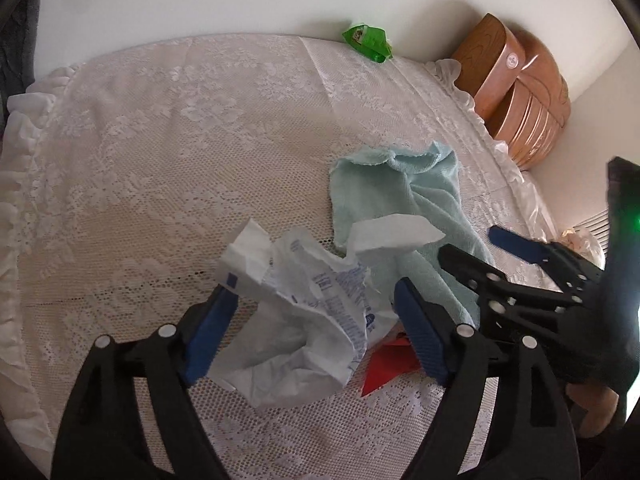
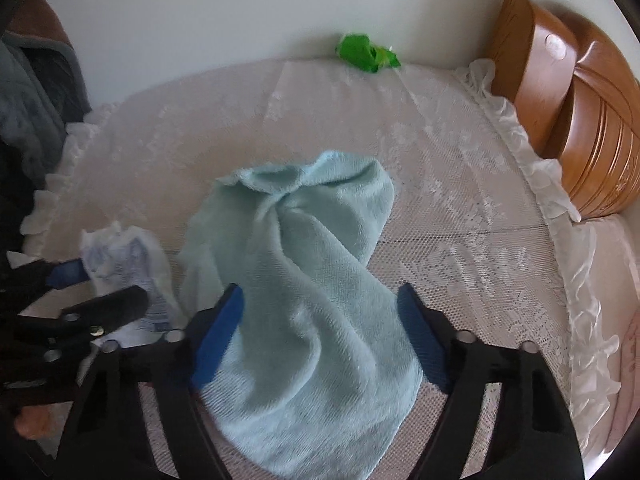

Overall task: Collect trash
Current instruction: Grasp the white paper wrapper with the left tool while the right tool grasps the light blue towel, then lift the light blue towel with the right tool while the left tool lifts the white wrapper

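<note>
A crumpled white wrapper with blue print [image 1: 304, 312] lies on the lace-covered table between the open fingers of my left gripper [image 1: 316, 292]. A red scrap [image 1: 384, 368] lies under its right side. A light blue cloth [image 1: 404, 200] lies just beyond. My right gripper [image 2: 320, 296] is open, its fingers either side of the cloth [image 2: 312, 280]; it shows in the left wrist view [image 1: 472, 248] at the right. The wrapper [image 2: 120, 256] and left gripper [image 2: 96, 284] show at the left of the right wrist view. A green wrapper [image 1: 368, 42] [image 2: 366, 54] lies at the table's far edge by the wall.
A lace tablecloth [image 1: 160, 160] with frilled edges covers the table. A wooden chair back [image 1: 516, 92] [image 2: 572, 112] stands at the far right corner. A grey fabric [image 2: 28, 108] hangs at the left. A white wall runs behind the table.
</note>
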